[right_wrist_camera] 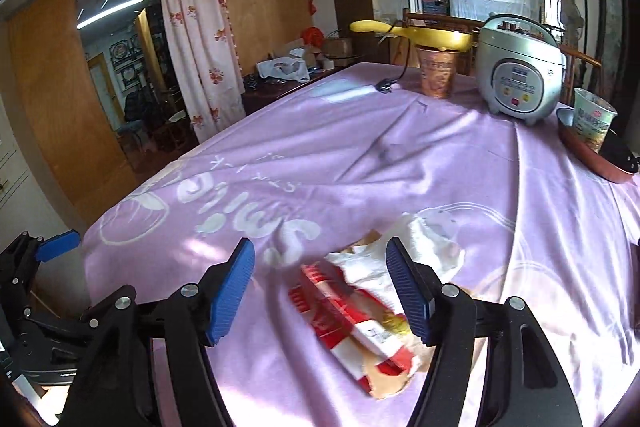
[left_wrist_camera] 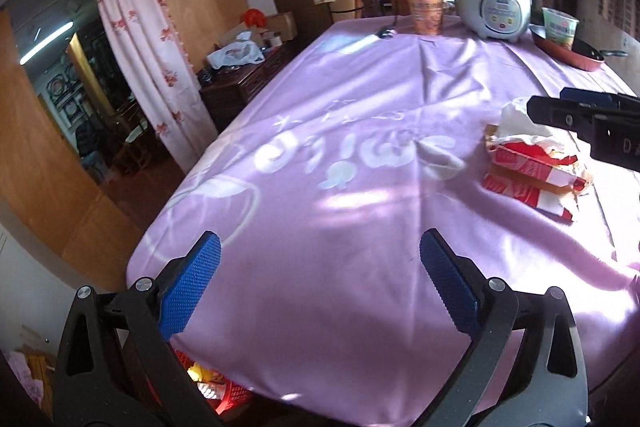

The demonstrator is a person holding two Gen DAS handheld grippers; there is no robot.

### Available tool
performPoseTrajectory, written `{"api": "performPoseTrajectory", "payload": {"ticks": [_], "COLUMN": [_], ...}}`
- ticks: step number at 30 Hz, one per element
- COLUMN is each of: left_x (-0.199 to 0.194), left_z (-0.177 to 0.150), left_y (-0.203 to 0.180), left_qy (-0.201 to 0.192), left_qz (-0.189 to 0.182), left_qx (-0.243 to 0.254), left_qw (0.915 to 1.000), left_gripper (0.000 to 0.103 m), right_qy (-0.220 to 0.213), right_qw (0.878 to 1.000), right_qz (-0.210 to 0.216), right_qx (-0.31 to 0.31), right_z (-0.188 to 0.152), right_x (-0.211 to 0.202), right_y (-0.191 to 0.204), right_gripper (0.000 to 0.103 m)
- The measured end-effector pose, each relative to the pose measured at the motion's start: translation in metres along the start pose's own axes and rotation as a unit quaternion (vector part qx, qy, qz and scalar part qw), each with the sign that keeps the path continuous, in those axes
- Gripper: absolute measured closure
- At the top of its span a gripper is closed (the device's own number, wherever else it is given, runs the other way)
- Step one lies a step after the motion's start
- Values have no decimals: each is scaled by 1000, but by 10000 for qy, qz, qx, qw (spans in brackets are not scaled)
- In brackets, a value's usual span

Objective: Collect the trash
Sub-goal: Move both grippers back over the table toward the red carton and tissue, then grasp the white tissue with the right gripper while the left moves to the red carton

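Observation:
A crumpled red-and-white paper wrapper (right_wrist_camera: 356, 319) with white tissue (right_wrist_camera: 432, 247) on top lies on the purple tablecloth (right_wrist_camera: 400, 167). My right gripper (right_wrist_camera: 320, 259) hovers just over it, open, blue pads on either side and not pressing it. In the left wrist view the same wrapper (left_wrist_camera: 532, 175) sits at the right, with the right gripper (left_wrist_camera: 580, 119) reaching over its tissue. My left gripper (left_wrist_camera: 320, 247) is open and empty above bare cloth near the table's front edge. The left gripper (right_wrist_camera: 56, 245) also shows at the right wrist view's left edge.
At the far end stand a rice cooker (right_wrist_camera: 520, 79), a paper cup (right_wrist_camera: 438, 75) with a yellow pan (right_wrist_camera: 420, 35) on it, a power plug (right_wrist_camera: 386, 87), and a red pan (right_wrist_camera: 592, 155) holding a noodle cup (right_wrist_camera: 592, 123). A red basket (left_wrist_camera: 228, 387) sits below the table's near edge.

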State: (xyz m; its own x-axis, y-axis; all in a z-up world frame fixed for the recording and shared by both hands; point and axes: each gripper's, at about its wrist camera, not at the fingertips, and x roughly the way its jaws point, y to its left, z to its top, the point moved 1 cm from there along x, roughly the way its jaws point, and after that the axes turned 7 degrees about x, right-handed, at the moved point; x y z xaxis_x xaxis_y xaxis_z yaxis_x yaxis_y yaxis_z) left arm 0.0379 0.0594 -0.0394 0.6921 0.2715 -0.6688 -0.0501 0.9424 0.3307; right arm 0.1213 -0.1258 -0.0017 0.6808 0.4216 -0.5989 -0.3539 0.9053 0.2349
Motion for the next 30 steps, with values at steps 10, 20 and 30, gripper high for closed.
{"api": "performPoseTrajectory", "payload": {"ticks": [10, 20, 30], "left_x": [31, 81, 43], "left_z": [35, 68, 59], "left_y": [-47, -70, -107], "left_qy": [63, 650, 238], "left_qz": [-243, -1389, -2564], "left_qx": [388, 221, 800], "left_qw": [9989, 9879, 9629], "left_gripper": [7, 7, 7], "right_qy": [63, 155, 217], "right_qw": [9975, 9882, 9876], "right_qz": [-610, -1049, -1050], "right_qx": [340, 1103, 1148], "right_z": [2, 8, 7], "right_x": [17, 21, 26], "right_y": [-61, -116, -119], "right_gripper": [30, 29, 29]}}
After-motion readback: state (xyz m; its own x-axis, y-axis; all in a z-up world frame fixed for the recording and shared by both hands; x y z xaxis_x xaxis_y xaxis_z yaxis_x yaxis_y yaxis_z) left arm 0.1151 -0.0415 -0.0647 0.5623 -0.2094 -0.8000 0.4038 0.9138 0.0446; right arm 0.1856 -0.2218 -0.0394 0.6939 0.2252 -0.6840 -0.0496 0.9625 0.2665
